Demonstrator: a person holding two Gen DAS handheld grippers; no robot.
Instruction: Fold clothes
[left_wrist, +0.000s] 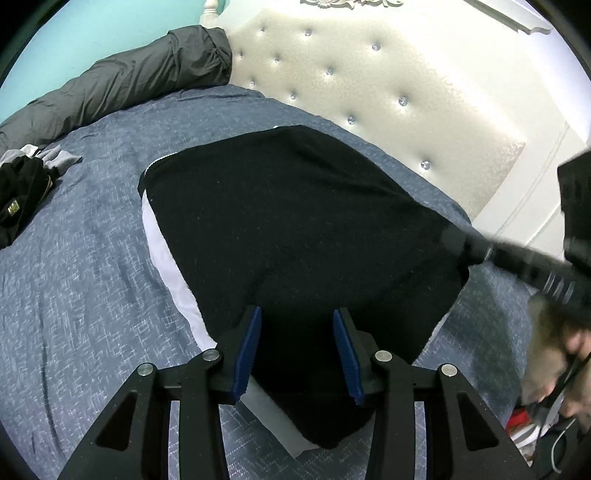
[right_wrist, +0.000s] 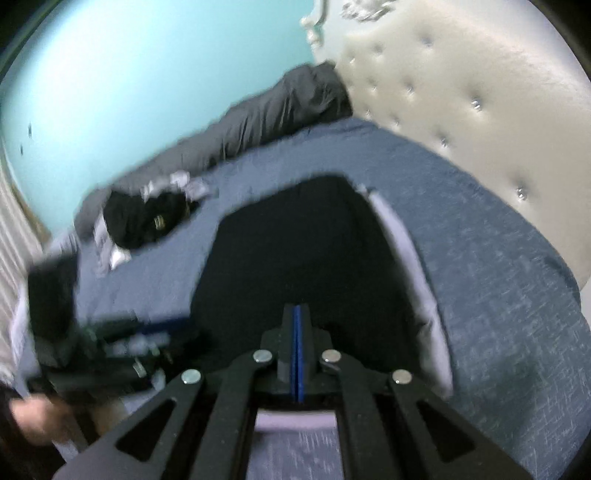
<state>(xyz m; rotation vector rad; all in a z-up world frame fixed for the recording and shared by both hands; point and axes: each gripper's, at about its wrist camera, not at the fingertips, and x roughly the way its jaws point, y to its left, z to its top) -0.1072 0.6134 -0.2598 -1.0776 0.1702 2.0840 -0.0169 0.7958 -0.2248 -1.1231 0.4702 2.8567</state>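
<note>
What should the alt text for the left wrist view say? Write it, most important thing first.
A folded black garment with a white edge lies on a blue bedspread, with the left gripper open just above its near end. Behind stand a cream tufted headboard, a grey rolled duvet and a dark clothes pile.

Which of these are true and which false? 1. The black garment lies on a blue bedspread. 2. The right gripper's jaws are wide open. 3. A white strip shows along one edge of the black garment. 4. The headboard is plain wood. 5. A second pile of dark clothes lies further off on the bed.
1. True: the black garment lies flat on the blue bedspread.
2. False: the right gripper is shut, its blue pads together; the left gripper is the open one.
3. True: a white strip runs along its side.
4. False: the headboard is cream, padded and studded with buttons.
5. True: a pile of dark clothes lies near the grey bundle.
</note>
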